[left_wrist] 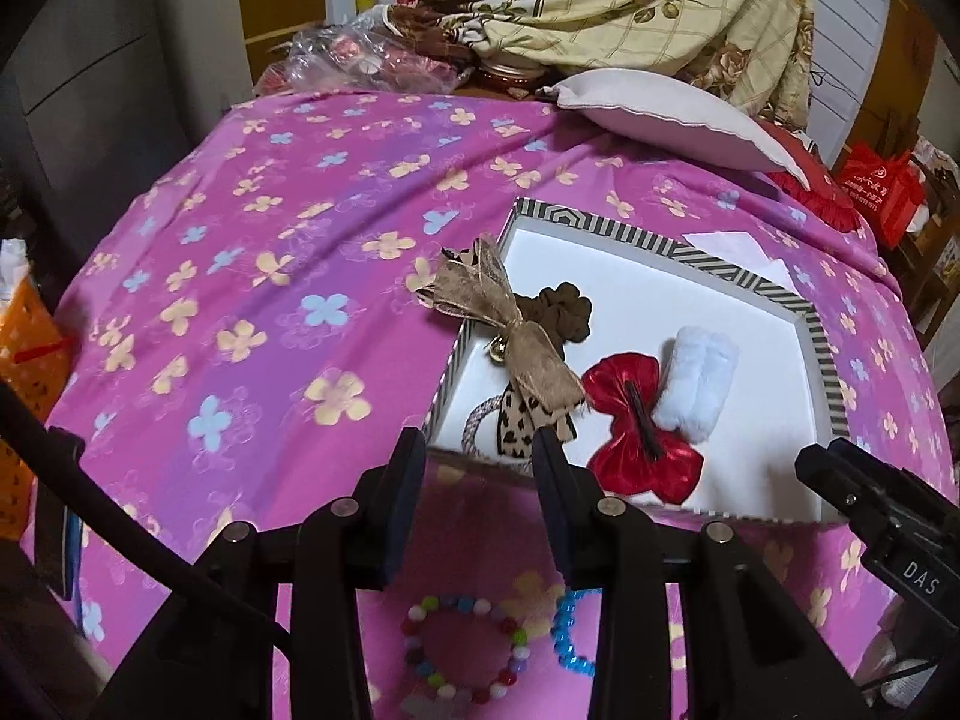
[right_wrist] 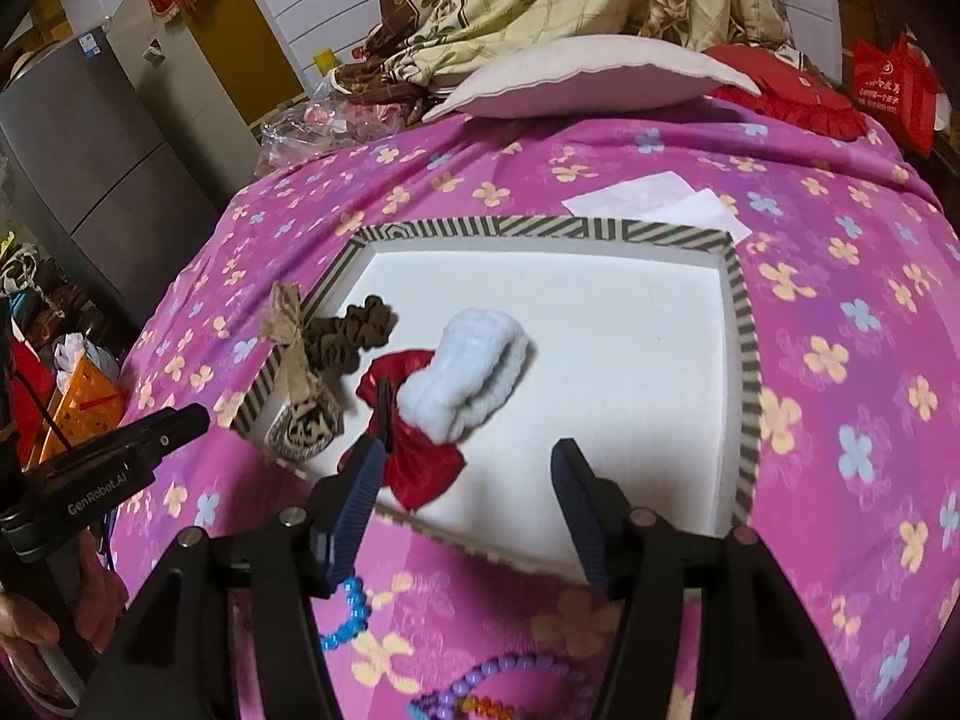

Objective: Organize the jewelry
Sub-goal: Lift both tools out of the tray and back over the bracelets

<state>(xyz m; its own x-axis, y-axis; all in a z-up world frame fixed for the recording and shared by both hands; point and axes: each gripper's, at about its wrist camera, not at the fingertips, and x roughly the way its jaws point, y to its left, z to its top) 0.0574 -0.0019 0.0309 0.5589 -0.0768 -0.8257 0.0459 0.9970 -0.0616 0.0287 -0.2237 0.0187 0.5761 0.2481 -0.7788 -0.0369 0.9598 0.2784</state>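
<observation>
A striped-rim box [left_wrist: 821,354] [right_wrist: 747,360] with a white floor lies on the pink flowered bedspread. In it are a red bow clip [left_wrist: 636,420] [right_wrist: 420,462], a white fluffy scrunchie [left_wrist: 696,384] [right_wrist: 474,360], a brown scrunchie [left_wrist: 564,309] [right_wrist: 354,336] and a leopard hair tie with a tan ribbon bow [left_wrist: 510,330] [right_wrist: 294,336] draped over the left rim. My left gripper [left_wrist: 477,456] is open and empty at the box's near edge. My right gripper [right_wrist: 468,468] is open and empty over the box's near part. A multicoloured bead bracelet [left_wrist: 462,654], a blue one [left_wrist: 570,636] [right_wrist: 348,612] and a purple one [right_wrist: 510,678] lie on the bedspread below the grippers.
A pillow [left_wrist: 672,114] [right_wrist: 588,81] and a floral quilt [left_wrist: 630,0] lie at the bed's far end. White paper [right_wrist: 660,198] lies behind the box. A plastic bag [left_wrist: 372,60] sits far left. An orange basket [left_wrist: 30,360] stands beside the bed.
</observation>
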